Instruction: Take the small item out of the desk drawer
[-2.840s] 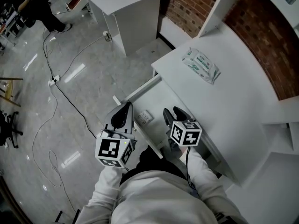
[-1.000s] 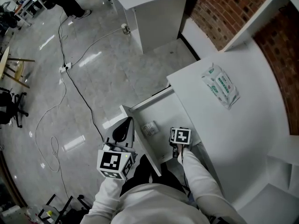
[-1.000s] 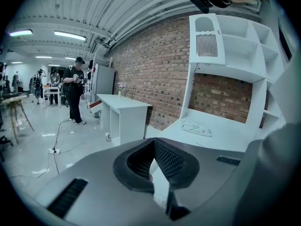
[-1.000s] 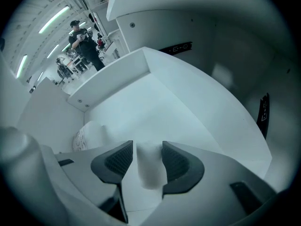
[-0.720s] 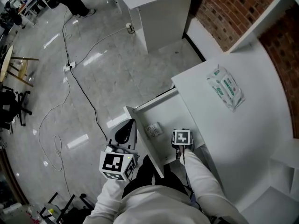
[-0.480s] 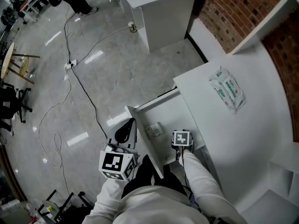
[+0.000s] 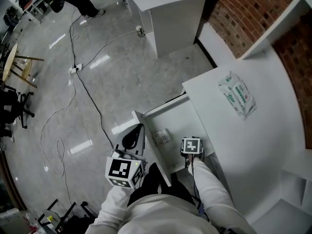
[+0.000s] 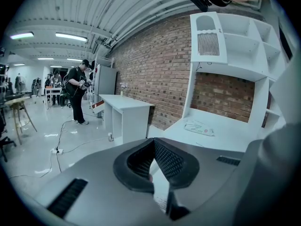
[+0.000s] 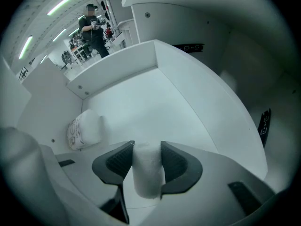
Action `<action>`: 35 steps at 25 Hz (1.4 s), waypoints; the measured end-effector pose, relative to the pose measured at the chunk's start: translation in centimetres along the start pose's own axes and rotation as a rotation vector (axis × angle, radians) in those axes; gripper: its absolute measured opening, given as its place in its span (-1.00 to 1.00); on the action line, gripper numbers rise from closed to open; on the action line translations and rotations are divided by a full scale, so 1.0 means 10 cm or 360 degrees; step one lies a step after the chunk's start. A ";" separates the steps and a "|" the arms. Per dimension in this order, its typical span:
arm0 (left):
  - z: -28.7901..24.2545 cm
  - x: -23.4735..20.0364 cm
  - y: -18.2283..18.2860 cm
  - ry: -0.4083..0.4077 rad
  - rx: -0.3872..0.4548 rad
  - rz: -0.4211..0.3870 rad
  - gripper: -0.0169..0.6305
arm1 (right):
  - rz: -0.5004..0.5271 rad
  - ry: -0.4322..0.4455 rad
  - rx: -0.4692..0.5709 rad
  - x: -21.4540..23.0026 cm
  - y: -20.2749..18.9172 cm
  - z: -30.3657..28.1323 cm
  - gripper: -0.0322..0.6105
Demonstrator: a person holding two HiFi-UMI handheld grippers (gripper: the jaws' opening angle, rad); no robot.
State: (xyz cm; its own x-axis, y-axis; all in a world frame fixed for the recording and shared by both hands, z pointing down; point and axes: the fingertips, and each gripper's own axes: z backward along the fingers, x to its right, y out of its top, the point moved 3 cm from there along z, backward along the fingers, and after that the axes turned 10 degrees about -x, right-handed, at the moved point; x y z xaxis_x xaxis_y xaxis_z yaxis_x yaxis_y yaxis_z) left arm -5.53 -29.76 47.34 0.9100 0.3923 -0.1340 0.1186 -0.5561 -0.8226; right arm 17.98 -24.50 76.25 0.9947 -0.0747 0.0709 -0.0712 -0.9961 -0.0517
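The white desk drawer (image 7: 171,115) stands pulled out. My right gripper (image 7: 191,148) points steeply down into it, only its marker cube showing in the head view. In the right gripper view its jaws (image 9: 147,148) have just been closing, and both pads touch a small white roll (image 9: 147,173) that stands between them on the drawer floor (image 9: 155,102). A small printed white packet (image 7: 161,136) (image 9: 85,128) lies further left in the drawer. My left gripper (image 7: 138,129) hovers outside the drawer front (image 7: 151,150), its pads meeting at the tips (image 8: 153,142) with nothing held.
A pack of wet wipes (image 7: 237,94) lies on the white desk top (image 7: 263,145) by the brick wall. A second white desk (image 7: 168,4) stands beyond, and cables (image 7: 80,89) cross the glossy floor. A person (image 8: 77,93) stands far off.
Since the oldest frame my right gripper has gone down into the drawer. Over the last second it barely shifts, and the left gripper stays put.
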 end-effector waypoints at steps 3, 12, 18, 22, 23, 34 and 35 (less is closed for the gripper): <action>0.03 0.02 0.01 -0.0011 0.0015 -0.0007 -0.90 | -0.0021 0.0040 0.0053 -0.04 0.02 0.10 -0.28; 0.14 0.14 0.05 -0.0058 0.0071 -0.0041 -0.90 | -0.0038 0.0171 0.0315 -0.21 0.13 0.54 -0.29; 0.27 0.20 0.05 -0.0079 0.0104 -0.0059 -0.90 | 0.0035 0.0271 0.0541 -0.43 0.22 0.94 -0.29; 0.37 0.20 0.04 -0.0078 0.0132 -0.0069 -0.90 | 0.0050 0.0310 0.0656 -0.53 0.24 1.18 -0.29; 0.40 0.20 0.04 -0.0078 0.0140 -0.0072 -0.90 | 0.0056 0.0316 0.0686 -0.55 0.25 1.24 -0.29; 0.64 0.24 0.09 -0.0136 0.0236 -0.0108 -0.90 | 0.0087 0.0349 0.1070 -0.73 0.25 2.09 -0.29; 0.66 0.25 0.10 -0.0144 0.0245 -0.0117 -0.90 | 0.0094 0.0342 0.1106 -0.75 0.24 2.17 -0.29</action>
State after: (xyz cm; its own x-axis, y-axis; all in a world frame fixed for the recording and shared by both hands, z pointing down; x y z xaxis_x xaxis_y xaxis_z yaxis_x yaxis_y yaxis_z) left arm -5.74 -24.48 42.52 0.8609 0.4958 -0.1137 0.1152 -0.4077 -0.9058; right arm 12.01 -25.37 53.95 0.9489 -0.2063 0.2389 0.0103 -0.7361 -0.6768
